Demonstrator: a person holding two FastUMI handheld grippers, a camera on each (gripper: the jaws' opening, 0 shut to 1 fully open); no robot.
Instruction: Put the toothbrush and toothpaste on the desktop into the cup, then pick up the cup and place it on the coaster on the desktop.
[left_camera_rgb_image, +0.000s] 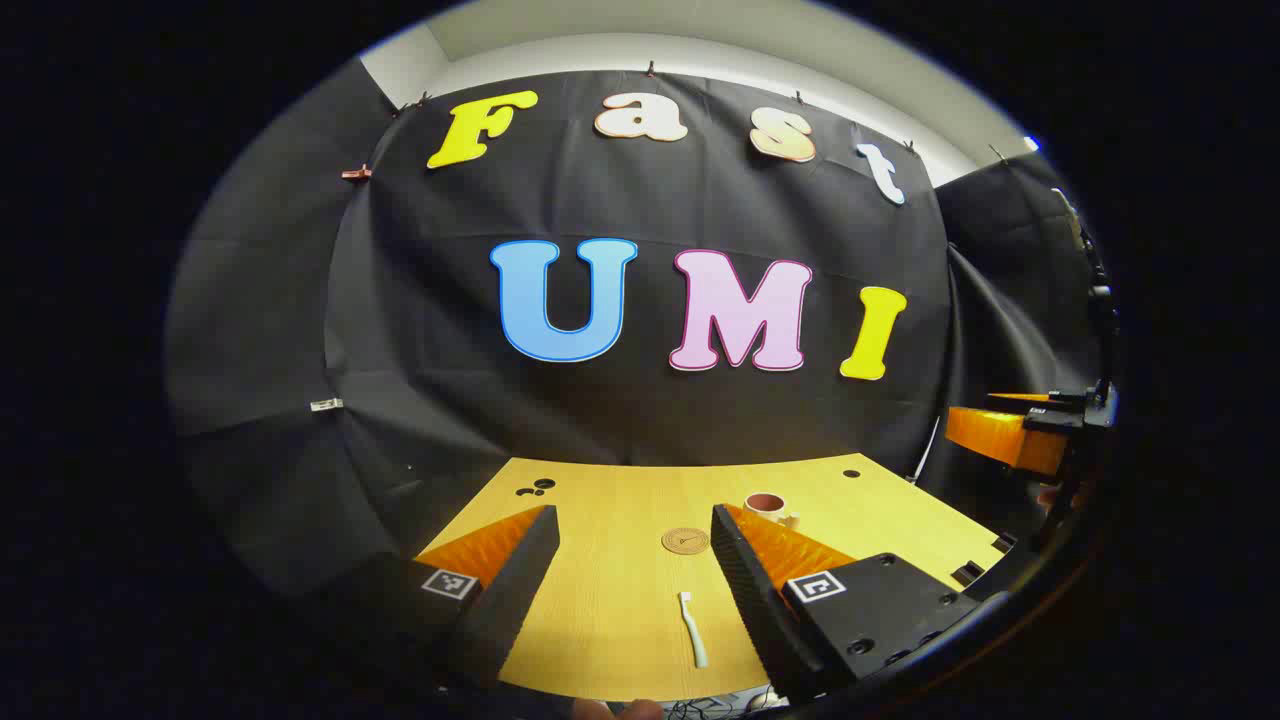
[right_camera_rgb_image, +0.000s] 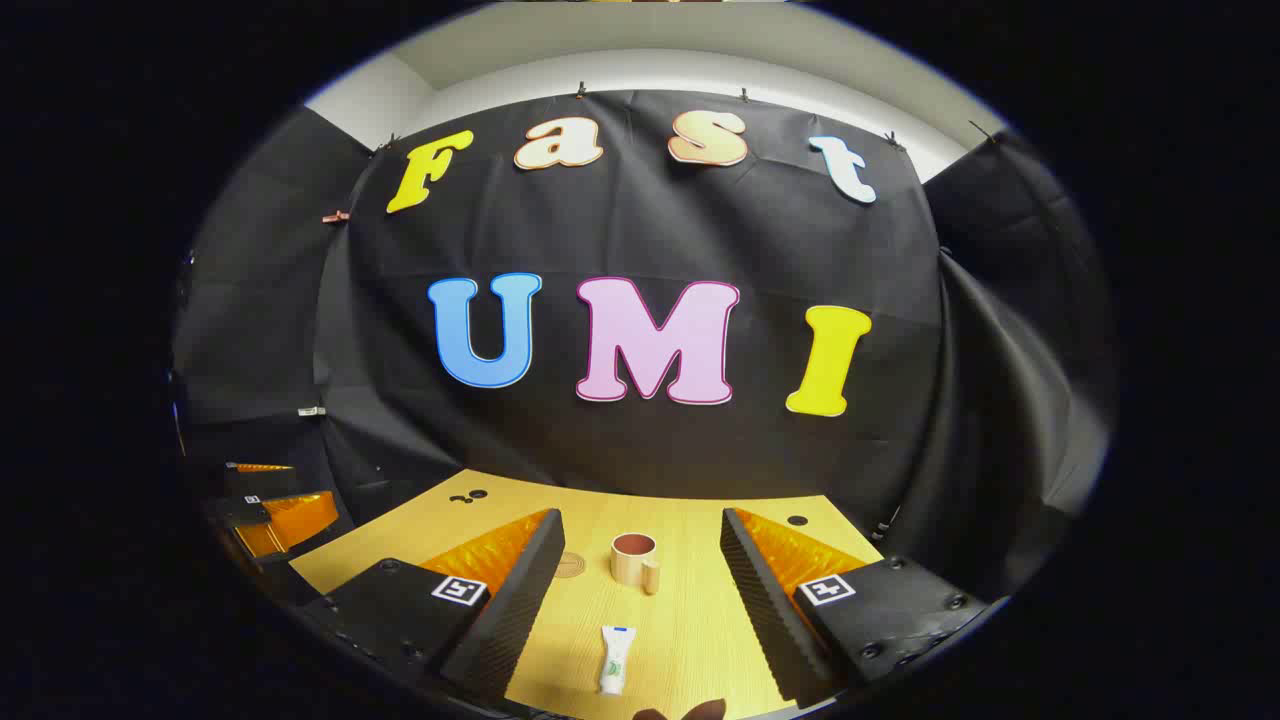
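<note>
A white toothbrush (left_camera_rgb_image: 692, 630) lies on the yellow wooden desktop (left_camera_rgb_image: 620, 590) between the fingers of my open left gripper (left_camera_rgb_image: 634, 522), which hovers above the near edge. Beyond it lie a round brown coaster (left_camera_rgb_image: 685, 541) and a beige cup (left_camera_rgb_image: 768, 506) with a brown inside. In the right gripper view, a white toothpaste tube (right_camera_rgb_image: 614, 660) lies near the front, between the fingers of my open right gripper (right_camera_rgb_image: 640, 522). The cup (right_camera_rgb_image: 635, 560) stands upright behind the tube, the coaster (right_camera_rgb_image: 569, 564) to its left. The other gripper (right_camera_rgb_image: 270, 515) shows at far left.
Black cloth walls close in the desk at the back and sides. Small dark holes (left_camera_rgb_image: 535, 488) mark the desktop's far left corner, and one hole (left_camera_rgb_image: 851, 473) the far right. The right gripper's orange fingers (left_camera_rgb_image: 1005, 435) hang beyond the desk's right edge.
</note>
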